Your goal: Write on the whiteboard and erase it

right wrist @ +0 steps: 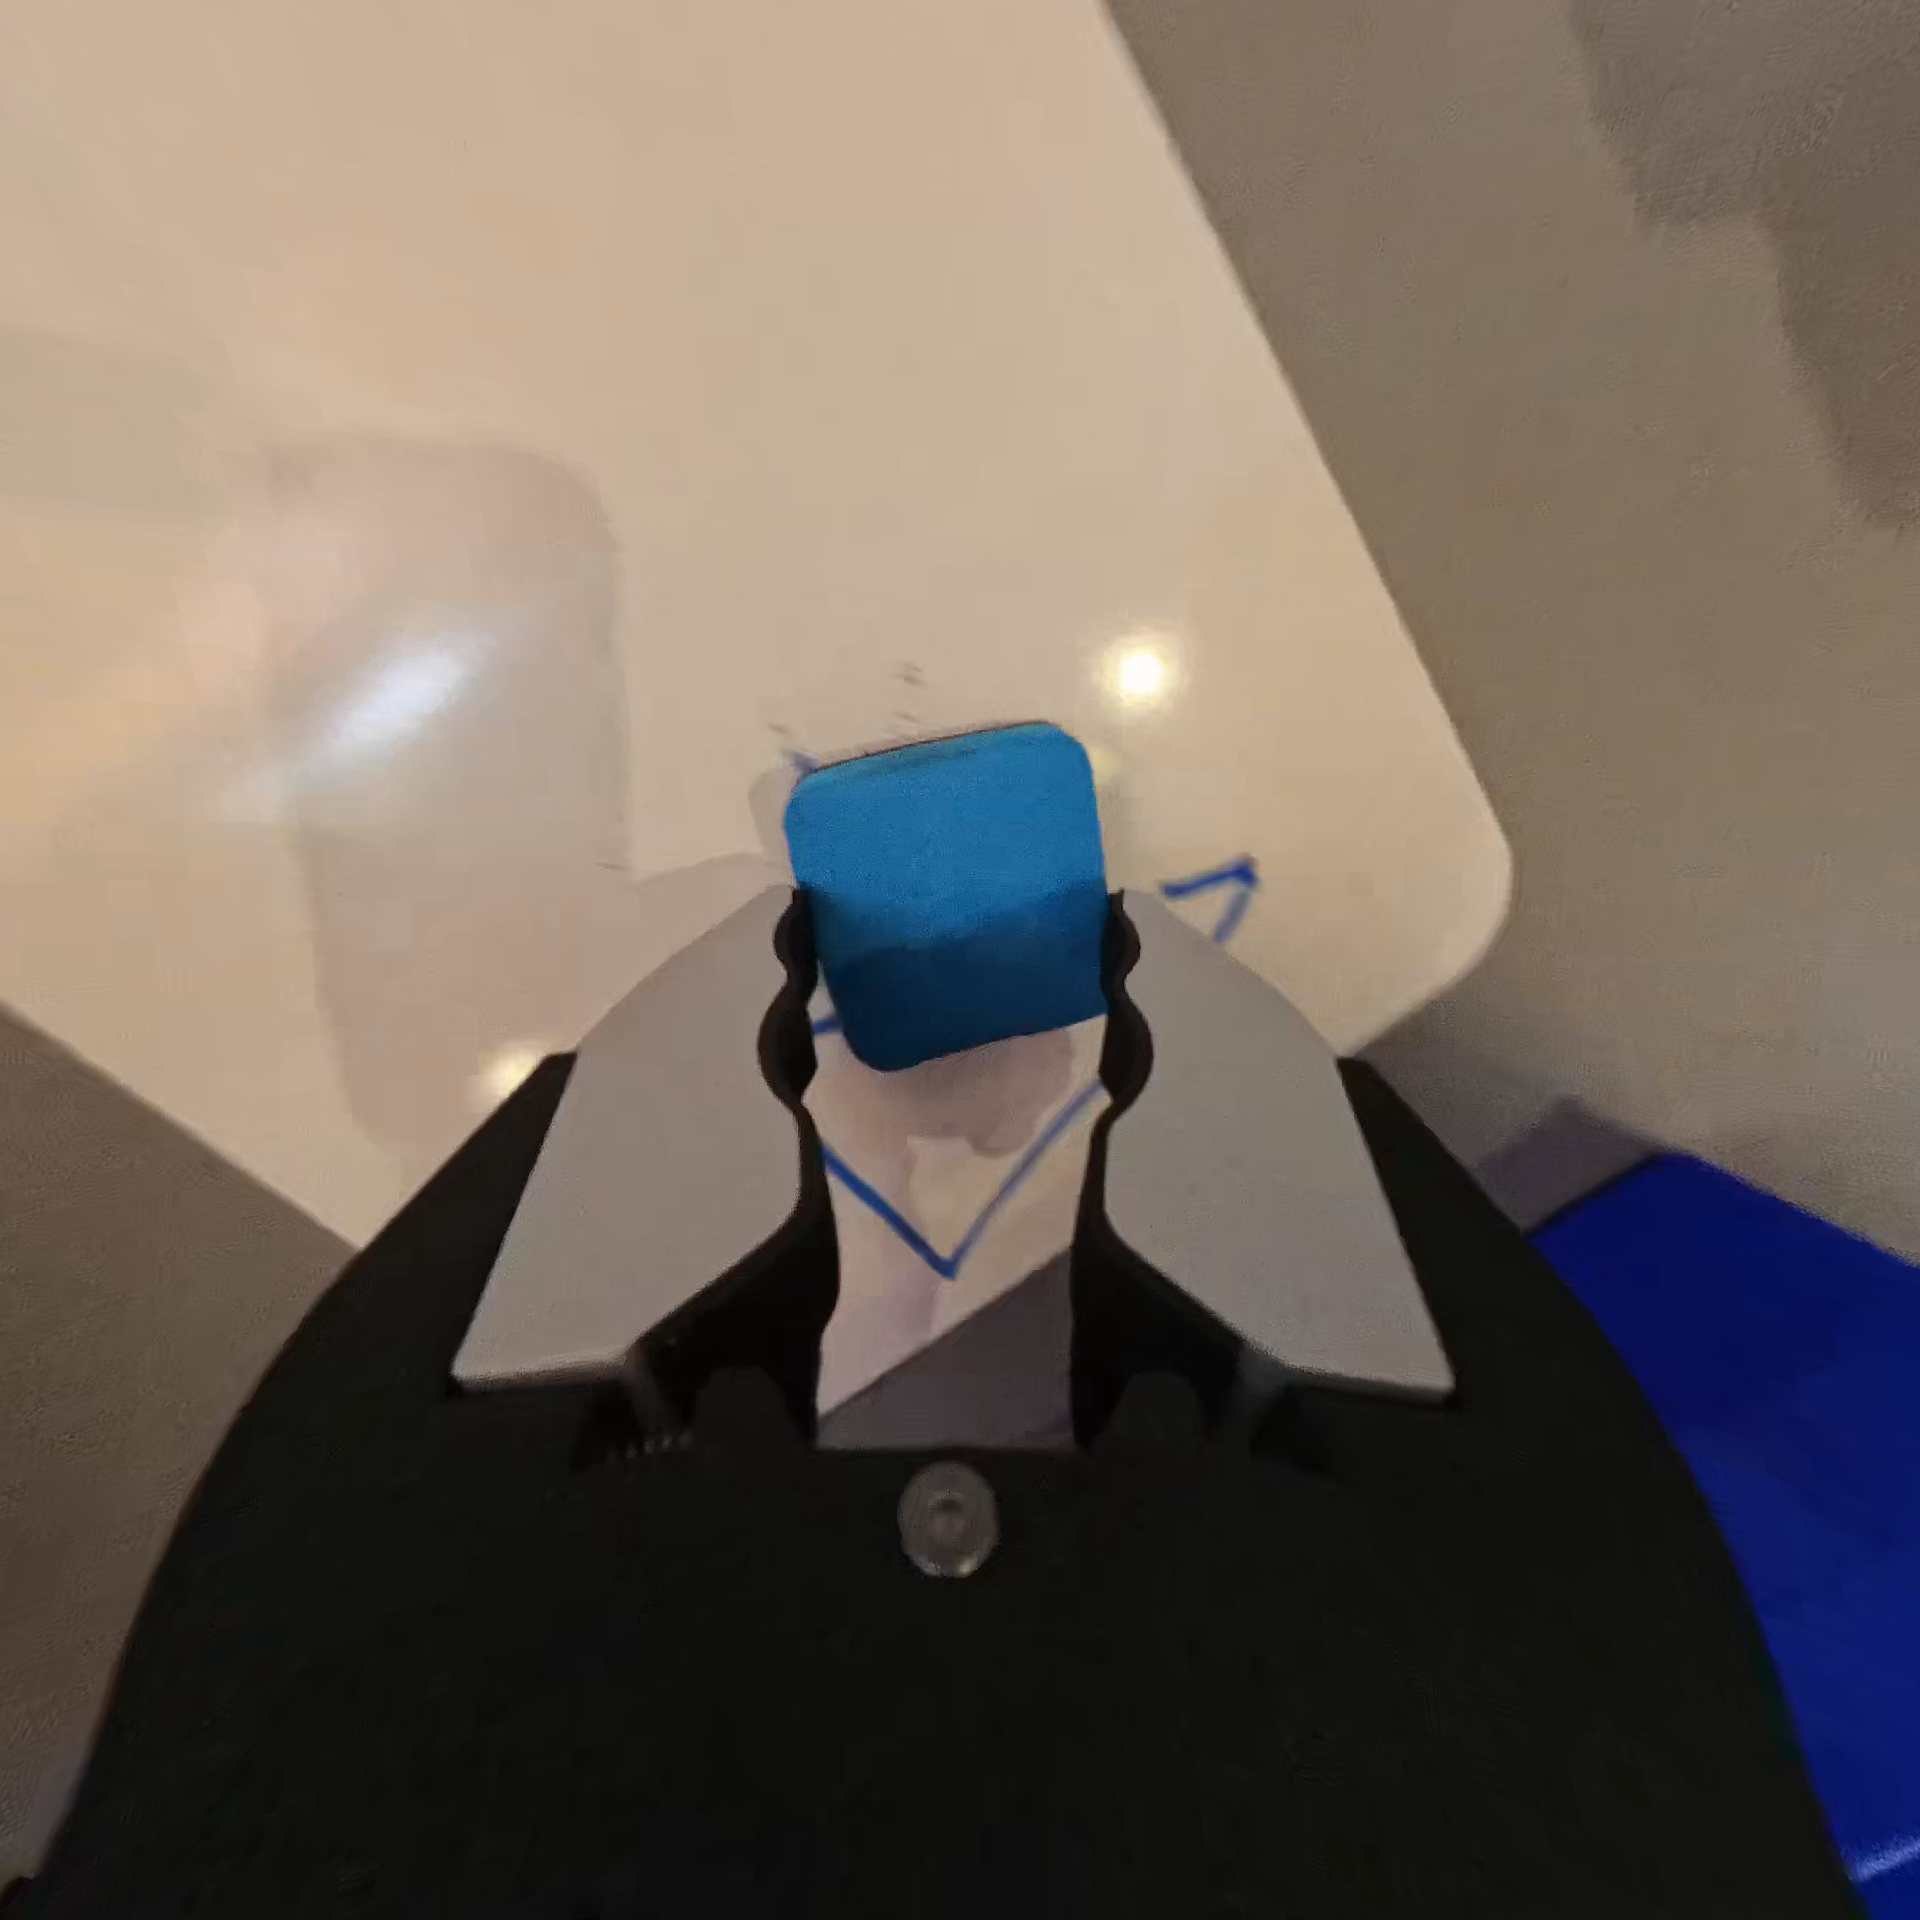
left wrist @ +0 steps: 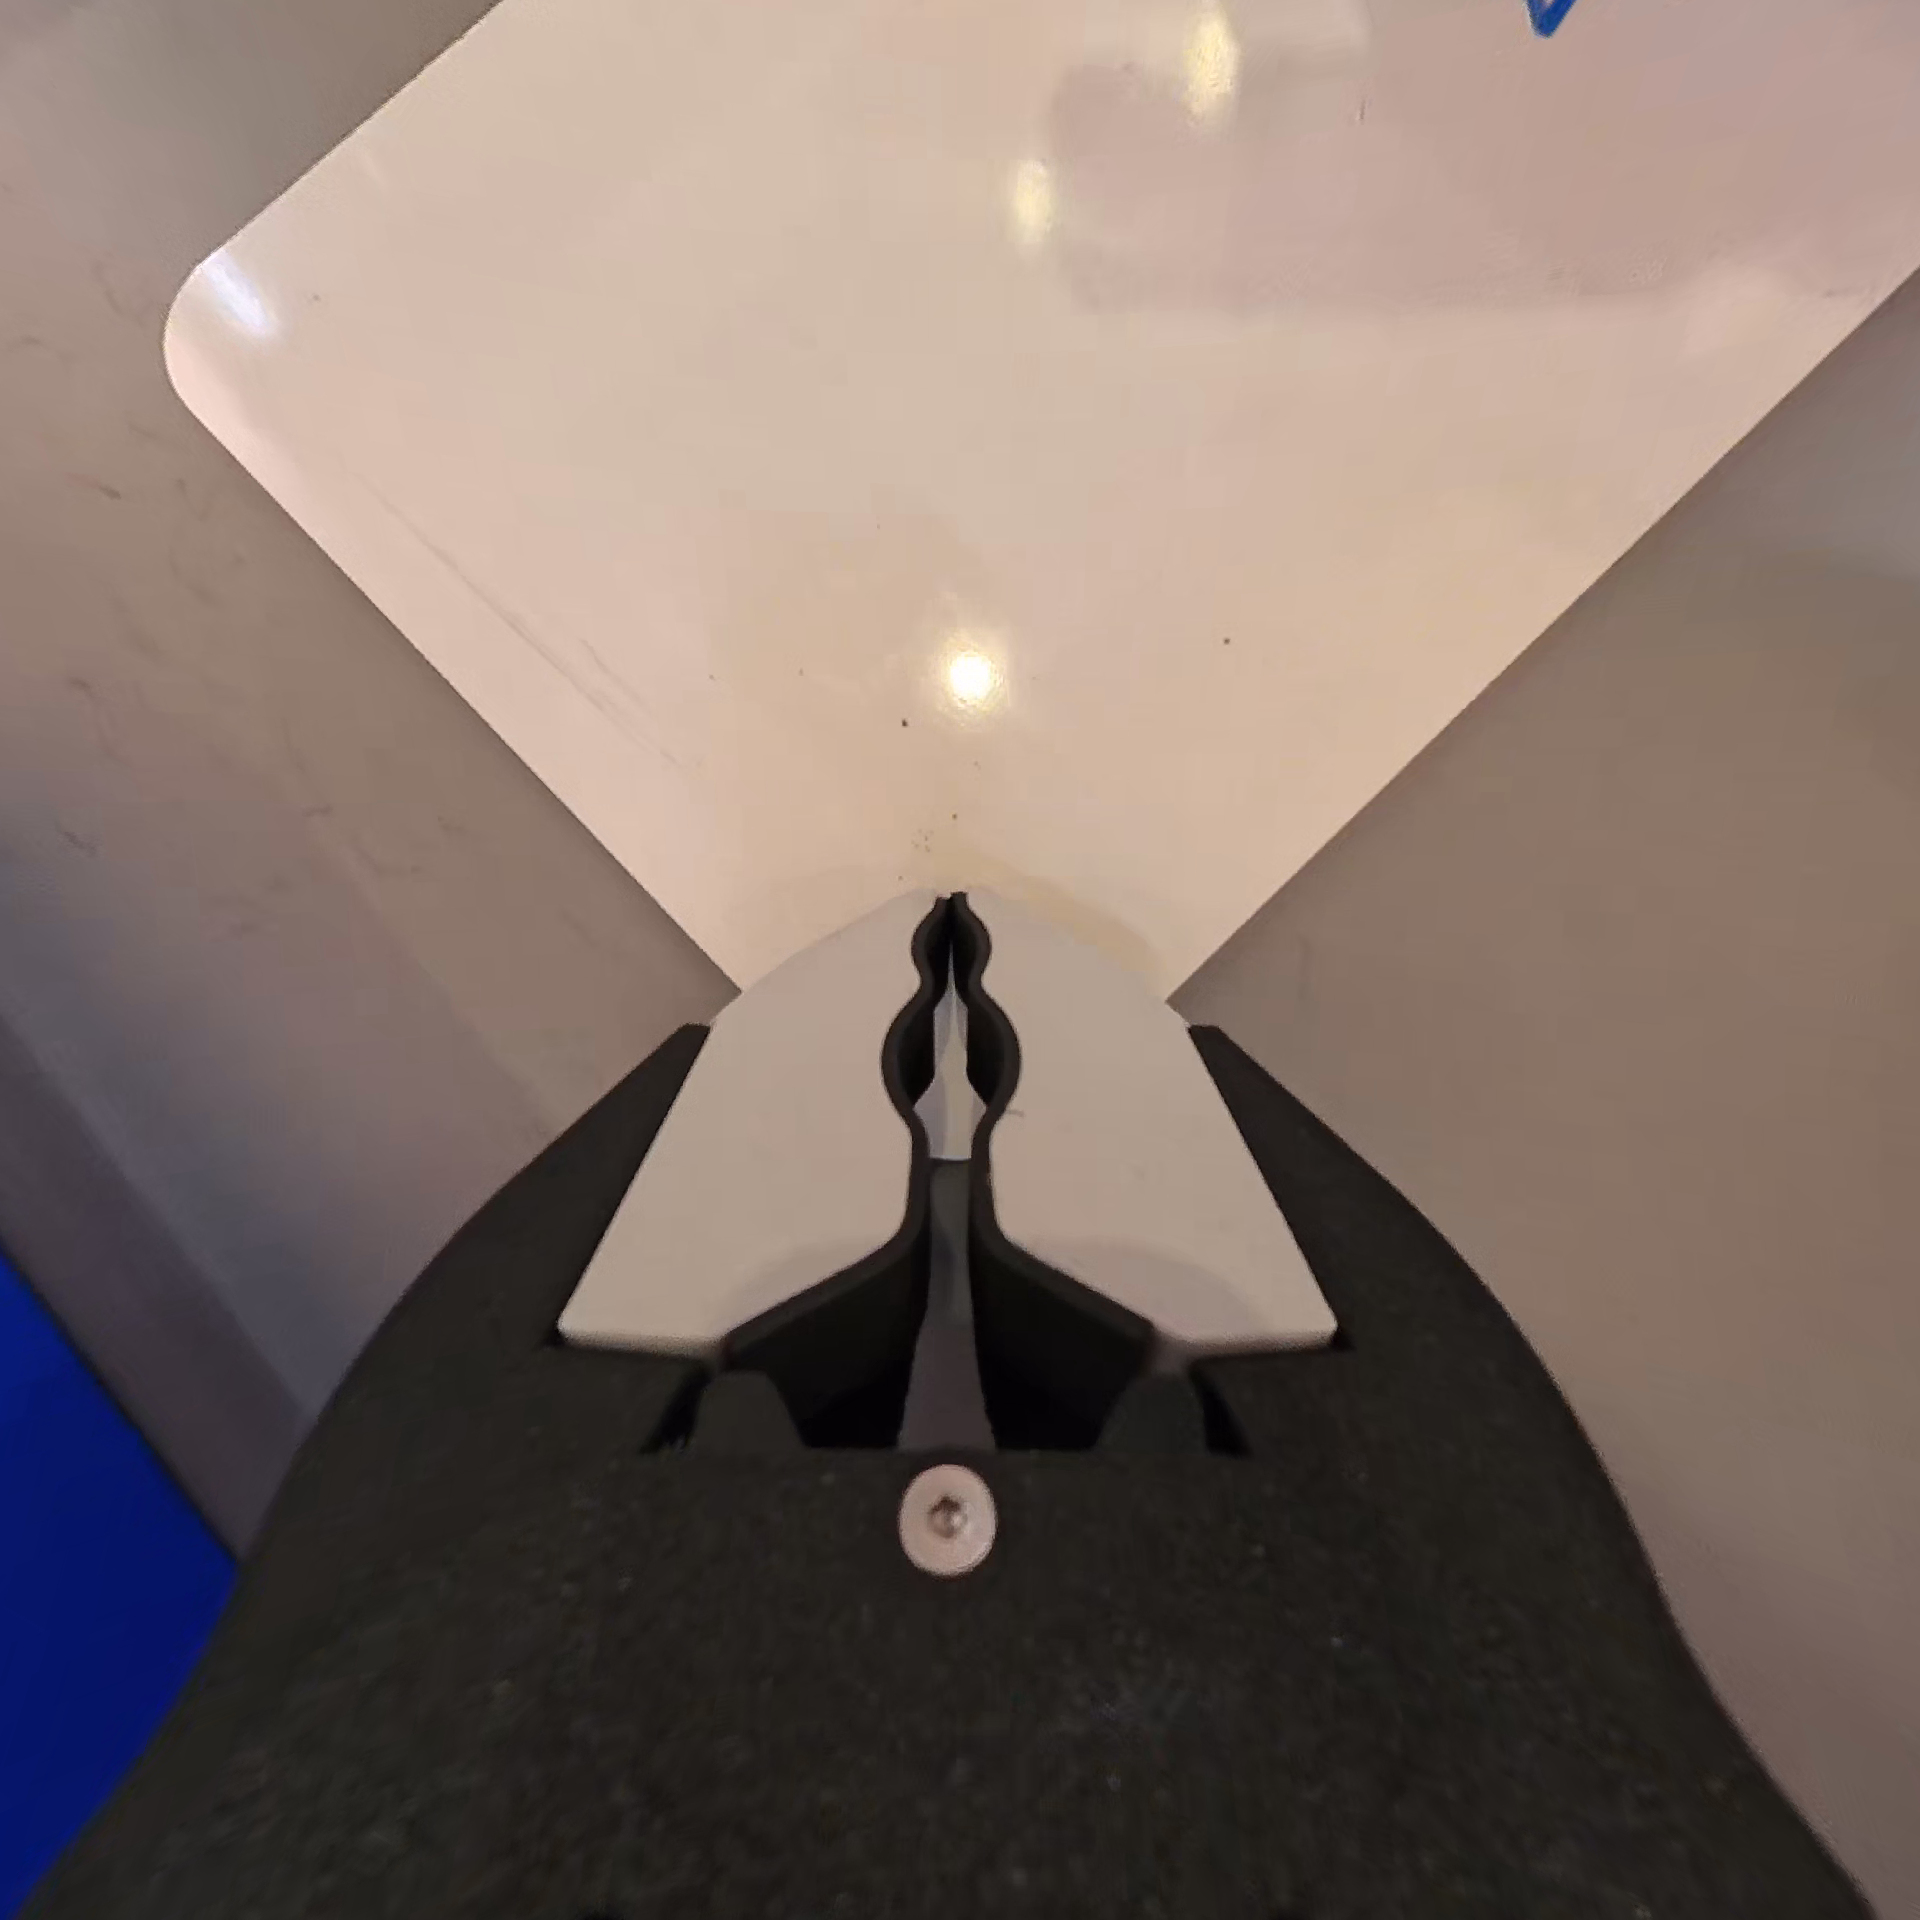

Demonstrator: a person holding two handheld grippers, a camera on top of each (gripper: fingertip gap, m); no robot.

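Observation:
A white whiteboard (left wrist: pixel 831 468) lies flat on a grey table (left wrist: pixel 208 883), one corner pointing toward me. My left gripper (left wrist: pixel 951 899) is shut, its tips resting on that near corner; the board shows through the slit between the fingers. A bit of blue marker line (left wrist: pixel 1548 16) shows at the top edge. In the right wrist view my right gripper (right wrist: pixel 951 914) is shut on a blue foam eraser (right wrist: pixel 940 862), held against the whiteboard (right wrist: pixel 727 312). Blue drawn lines (right wrist: pixel 904 1236) lie under and around it, with smudged patches between them.
A bright blue surface lies beyond the table edge, at the lower left in the left wrist view (left wrist: pixel 62 1558) and at the lower right in the right wrist view (right wrist: pixel 1766 1455). The grey table (right wrist: pixel 1714 623) surrounds the board. Ceiling lights reflect on the board.

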